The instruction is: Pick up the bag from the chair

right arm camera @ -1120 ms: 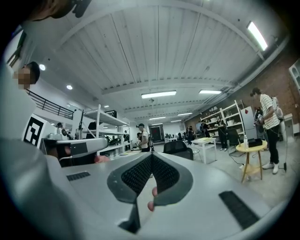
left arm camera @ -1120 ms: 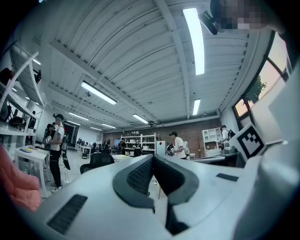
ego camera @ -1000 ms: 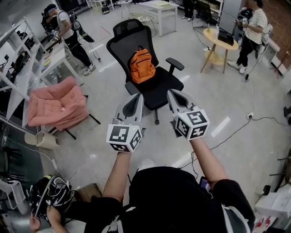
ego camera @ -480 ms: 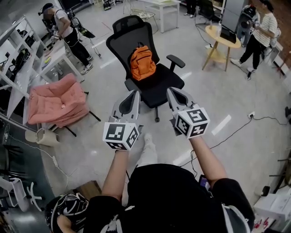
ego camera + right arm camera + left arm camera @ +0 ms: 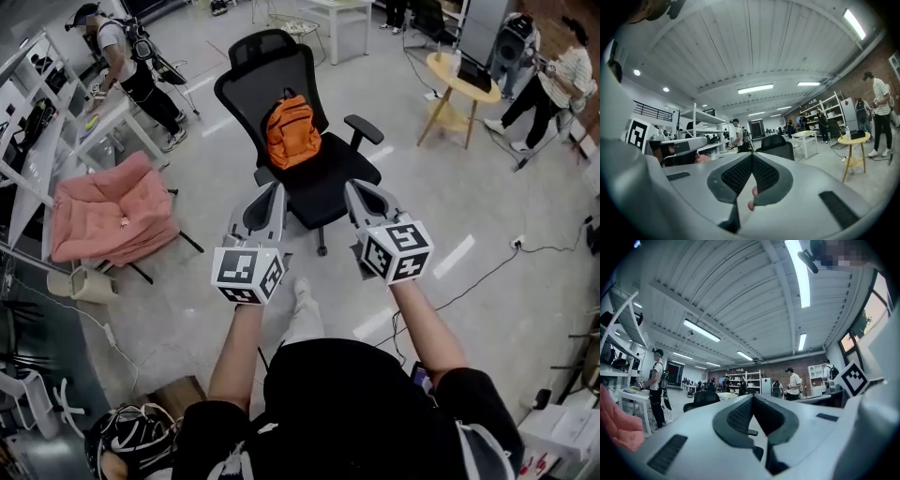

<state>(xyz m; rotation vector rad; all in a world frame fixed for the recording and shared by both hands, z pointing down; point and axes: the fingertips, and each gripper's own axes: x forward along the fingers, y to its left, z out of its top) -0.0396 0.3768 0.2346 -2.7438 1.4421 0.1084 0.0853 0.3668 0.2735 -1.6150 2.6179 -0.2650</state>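
An orange backpack point(image 5: 292, 131) stands upright on the seat of a black office chair point(image 5: 328, 187), leaning on its backrest, in the head view. My left gripper point(image 5: 275, 193) and right gripper point(image 5: 353, 191) are held side by side in front of the chair, short of the seat's near edge and apart from the bag. Both are shut with nothing between the jaws. In the left gripper view the left gripper point(image 5: 753, 397) points level across the room, with the chair's top point(image 5: 704, 398) to its left. The right gripper point(image 5: 752, 156) shows the chair point(image 5: 776, 143) just right of its tip.
A pink cushioned chair point(image 5: 112, 211) stands left of the office chair, with white shelving point(image 5: 37, 112) beyond it. A round wooden table point(image 5: 457, 80) is at the back right. People stand at the back left point(image 5: 127, 66) and back right point(image 5: 555, 84). A cable point(image 5: 487, 267) lies on the floor.
The person holding the grippers has stepped toward the chair, a foot now showing below the grippers. Both grippers stay shut and side by side. Bystanders have shifted.
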